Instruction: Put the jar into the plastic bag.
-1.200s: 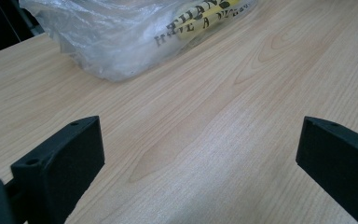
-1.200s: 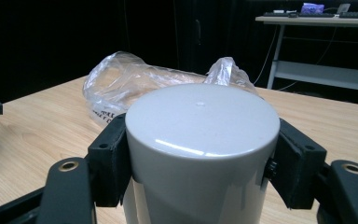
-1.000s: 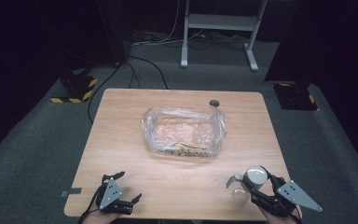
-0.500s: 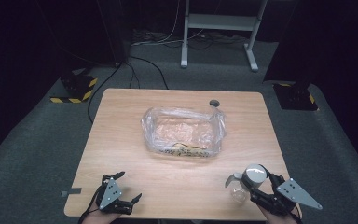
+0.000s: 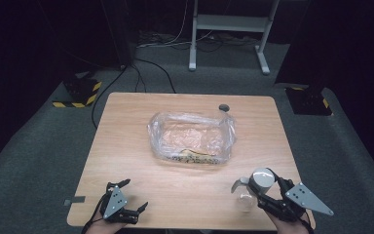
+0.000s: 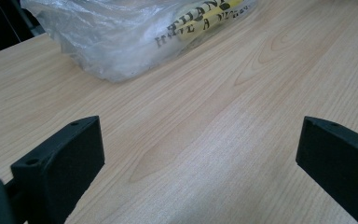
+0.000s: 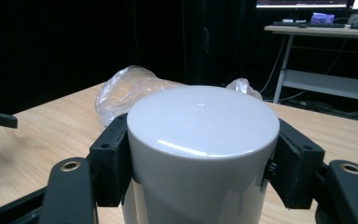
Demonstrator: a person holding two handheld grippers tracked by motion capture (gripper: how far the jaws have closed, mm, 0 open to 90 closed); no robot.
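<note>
1. Near the table's front right corner, the right gripper (image 5: 262, 187) clamps a bottle with a grey-white cap (image 5: 261, 179) — the cap sits squarely between the two black jaws, which press on its sides in the right gripper view (image 7: 203, 140).
2. Below the cap, the bottle's clear body (image 5: 245, 197) shows in the high view; I cannot tell whether it touches the wooden table (image 5: 126, 146).
3. At the front left corner, the left gripper (image 5: 135, 197) lies low over the table edge, jaws spread wide with only bare wood between them, as the left gripper view (image 6: 200, 154) shows.
4. A crumpled clear plastic bag (image 5: 192, 136) rests at the middle of the table, well apart from both grippers — black lettering on a yellow patch shows through its near side (image 6: 200, 21).
5. A small dark round hole (image 5: 223, 107) sits in the tabletop just behind the bag's far right corner.
6. Beyond the table, a white metal frame (image 5: 229, 24) stands on grey carpet, with dark cables (image 5: 151, 73) trailing across the floor.
</note>
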